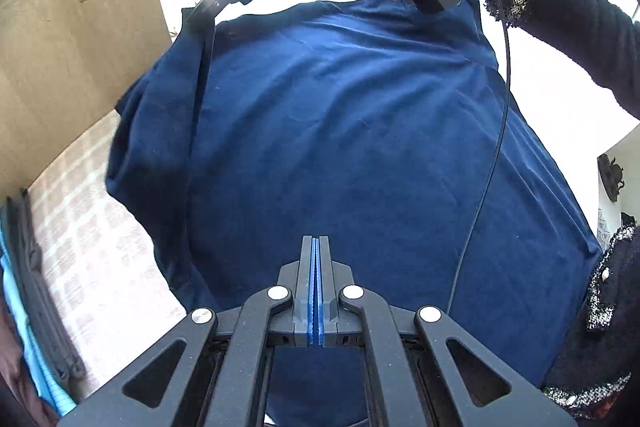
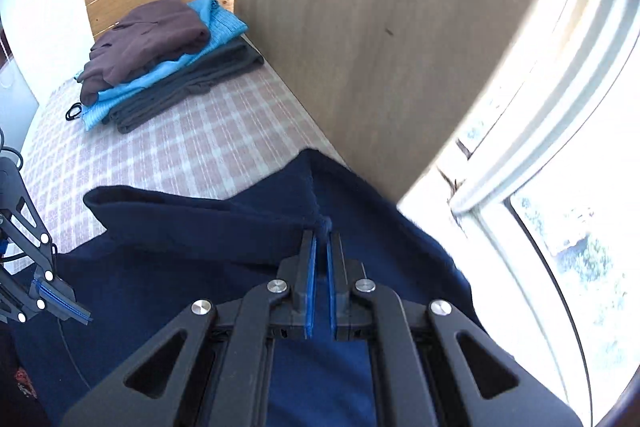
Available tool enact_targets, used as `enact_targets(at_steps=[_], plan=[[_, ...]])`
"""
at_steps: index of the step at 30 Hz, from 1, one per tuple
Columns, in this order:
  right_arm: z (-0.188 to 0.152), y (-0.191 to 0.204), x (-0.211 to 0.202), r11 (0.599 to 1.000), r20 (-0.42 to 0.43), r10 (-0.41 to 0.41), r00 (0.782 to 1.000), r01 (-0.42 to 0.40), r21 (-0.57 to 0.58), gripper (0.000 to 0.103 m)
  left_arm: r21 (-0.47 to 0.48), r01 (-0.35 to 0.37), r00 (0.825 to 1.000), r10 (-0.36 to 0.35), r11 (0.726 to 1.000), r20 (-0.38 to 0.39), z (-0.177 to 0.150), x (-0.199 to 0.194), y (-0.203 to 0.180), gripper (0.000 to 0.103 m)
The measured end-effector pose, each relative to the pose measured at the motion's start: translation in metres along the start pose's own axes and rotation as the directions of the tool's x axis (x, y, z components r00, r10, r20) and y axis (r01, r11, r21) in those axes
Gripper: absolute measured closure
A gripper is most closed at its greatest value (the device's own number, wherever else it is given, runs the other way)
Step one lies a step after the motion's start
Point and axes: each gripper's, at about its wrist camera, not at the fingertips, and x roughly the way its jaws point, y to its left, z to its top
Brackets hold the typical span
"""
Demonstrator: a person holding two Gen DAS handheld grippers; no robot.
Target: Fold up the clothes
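A navy blue shirt (image 1: 340, 131) lies spread over a pink checked bedspread (image 2: 180, 155). My right gripper (image 2: 322, 233) is shut on a bunched fold at the shirt's (image 2: 200, 267) far edge, lifting that corner into a peak. The left wrist view shows this gripper (image 1: 196, 17) held by a hand at the top, pinching the shirt's far left corner. My left gripper (image 1: 316, 241) hovers over the near part of the shirt, blue pads pressed together with nothing visible between them. It also appears at the left edge of the right wrist view (image 2: 78, 315).
A stack of folded clothes (image 2: 160, 55), brown on light blue on dark grey, sits at the far end of the bed, with a black hair tie (image 2: 74, 113) beside it. A wooden panel (image 2: 360, 27) stands along the bed. A bright window (image 2: 560, 207) is at the right.
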Motion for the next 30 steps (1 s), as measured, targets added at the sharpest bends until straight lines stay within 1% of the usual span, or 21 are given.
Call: enact_targets(at_steps=[2, 4, 5, 7, 8, 9, 11, 12, 14, 15, 16, 18, 20, 22, 26, 30], plan=[[-0.023, -0.007, 0.008, 0.999, -0.06, 0.013, 0.998, -0.011, 0.032, 0.098, 0.009, 0.028, 1.0, -0.028, 1.0, -0.007, -0.005, 0.002, -0.007, 0.103], [-0.041, -0.01, 0.02, 1.0, -0.132, 0.002, 0.991, 0.0, 0.019, 0.096, -0.012, 0.033, 0.999, -0.033, 0.999, 0.003, -0.014, -0.006, -0.005, 0.103], [-0.046, -0.012, 0.024, 1.0, -0.154, -0.009, 0.988, 0.013, 0.021, 0.093, -0.023, 0.027, 1.0, -0.027, 0.999, 0.01, -0.019, -0.011, -0.003, 0.102], [-0.055, -0.018, 0.03, 0.999, -0.194, -0.031, 0.98, 0.037, 0.028, 0.09, -0.049, -0.007, 1.0, 0.008, 0.999, 0.019, -0.028, -0.02, 0.007, 0.102], [-0.056, -0.022, 0.028, 0.998, -0.189, -0.029, 0.982, 0.038, 0.041, 0.086, -0.066, -0.022, 0.999, 0.024, 0.998, 0.022, -0.032, -0.024, 0.013, 0.102], [-0.057, -0.026, 0.025, 0.998, -0.178, -0.025, 0.984, 0.036, 0.057, 0.08, -0.087, -0.033, 0.999, 0.035, 0.996, 0.024, -0.033, -0.025, 0.02, 0.102], [-0.057, -0.033, 0.019, 0.996, -0.16, -0.041, 0.986, 0.053, 0.07, 0.072, -0.124, -0.057, 0.998, 0.062, 0.991, 0.035, -0.032, -0.026, 0.034, 0.102], [-0.056, -0.036, 0.015, 0.995, -0.145, -0.042, 0.989, 0.055, 0.085, 0.072, -0.134, -0.063, 0.996, 0.07, 0.989, 0.049, -0.029, -0.026, 0.039, 0.102], [-0.053, -0.042, 0.006, 0.991, -0.112, -0.042, 0.993, 0.055, 0.118, 0.072, -0.15, -0.044, 0.996, 0.056, 0.988, 0.075, -0.022, -0.023, 0.048, 0.103], [-0.05, -0.042, 0.003, 0.99, -0.092, -0.028, 0.995, 0.04, 0.133, 0.072, -0.15, -0.031, 0.995, 0.044, 0.988, 0.085, -0.016, -0.017, 0.049, 0.103], [-0.047, -0.041, 0.001, 0.989, -0.072, -0.011, 0.997, 0.022, 0.146, 0.072, -0.142, -0.028, 0.995, 0.04, 0.989, 0.088, -0.011, -0.01, 0.048, 0.103], [-0.039, -0.038, 0.001, 0.988, -0.045, 0.018, 0.999, -0.01, 0.156, 0.072, -0.122, -0.043, 0.997, 0.051, 0.992, 0.059, -0.004, 0.01, 0.048, 0.101], [-0.028, -0.029, 0.013, 0.991, -0.042, 0.029, 0.999, -0.023, 0.135, 0.072, -0.124, -0.067, 0.998, 0.069, 0.99, 0.014, -0.003, 0.03, 0.05, 0.101], [-0.018, -0.021, 0.031, 0.991, -0.04, 0.058, 0.998, -0.053, 0.119, 0.072, -0.15, -0.074, 0.997, 0.073, 0.986, -0.016, -0.007, 0.042, 0.056, 0.101], [0.007, -0.005, 0.07, 0.987, -0.029, 0.124, 0.992, -0.12, 0.109, 0.073, -0.199, -0.049, 0.999, 0.049, 0.979, -0.007, -0.016, 0.043, 0.065, 0.101], [0.028, 0.006, 0.107, 0.994, -0.041, 0.095, 0.995, -0.092, 0.067, 0.076, -0.215, -0.03, 0.999, 0.034, 0.976, 0.014, -0.023, 0.041, 0.07, 0.101]])
